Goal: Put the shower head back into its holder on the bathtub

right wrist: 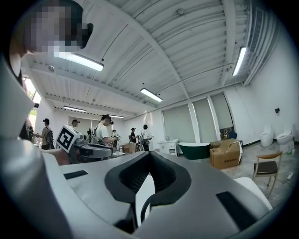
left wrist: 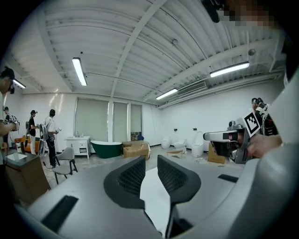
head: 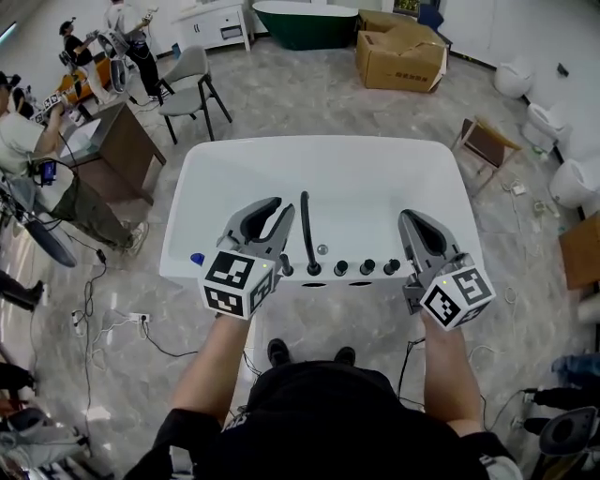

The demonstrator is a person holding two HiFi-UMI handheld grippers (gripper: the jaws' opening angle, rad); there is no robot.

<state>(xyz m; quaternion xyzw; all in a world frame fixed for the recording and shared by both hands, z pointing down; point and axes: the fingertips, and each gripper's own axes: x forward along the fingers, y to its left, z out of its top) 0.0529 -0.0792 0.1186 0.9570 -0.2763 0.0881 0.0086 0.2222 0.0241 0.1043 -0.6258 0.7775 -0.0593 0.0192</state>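
The white bathtub (head: 328,178) lies below me in the head view. The slim black shower head (head: 306,230) rises from a fitting on the tub's near rim, left of three black knobs (head: 367,267). My left gripper (head: 277,206) hovers just left of the shower head without touching it; its jaws stand a little apart with nothing between them. In the left gripper view this gripper (left wrist: 150,161) points level across the room. My right gripper (head: 410,217) is held to the right of the knobs, shut and empty. In its own view the right gripper (right wrist: 149,155) has its tips touching.
A small blue object (head: 197,259) sits on the tub's near left rim. A grey chair (head: 192,84), a dark green tub (head: 305,23) and cardboard boxes (head: 401,52) stand beyond. People work at the far left by a wooden desk (head: 127,141). Toilets (head: 572,178) line the right; cables cross the floor.
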